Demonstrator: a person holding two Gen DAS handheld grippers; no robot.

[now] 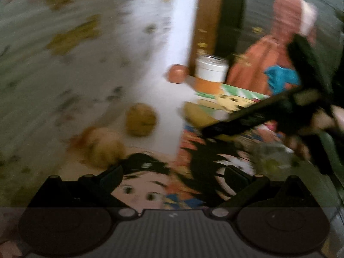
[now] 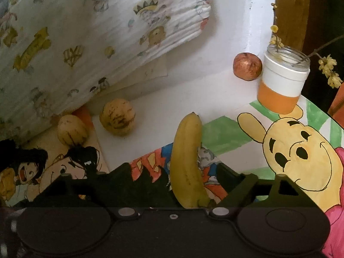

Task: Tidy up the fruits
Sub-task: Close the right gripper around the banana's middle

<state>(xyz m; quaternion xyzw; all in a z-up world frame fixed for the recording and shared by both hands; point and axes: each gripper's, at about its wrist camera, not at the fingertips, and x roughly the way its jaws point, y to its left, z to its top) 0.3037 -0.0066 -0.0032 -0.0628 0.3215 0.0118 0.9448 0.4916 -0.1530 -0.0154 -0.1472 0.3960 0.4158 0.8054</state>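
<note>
A yellow banana [image 2: 187, 161] lies on the painted table between the open fingers of my right gripper [image 2: 174, 172], which do not touch it. Two pale yellow round fruits [image 2: 117, 117] [image 2: 72, 130] sit at the left near a hanging cloth. A red apple [image 2: 247, 66] sits at the back by a jar. In the blurred left wrist view my left gripper [image 1: 174, 176] is open and empty, with the two yellow fruits [image 1: 140, 119] [image 1: 105, 146] ahead at the left, the apple [image 1: 177, 73] further back and the right gripper [image 1: 217, 130] over the banana [image 1: 197, 115].
A white and orange jar [image 2: 282, 79] holding a flower twig stands at the back right. A patterned cloth [image 2: 86, 32] hangs over the back left. The table [image 2: 301, 150] is covered with cartoon paintings; its right edge drops off.
</note>
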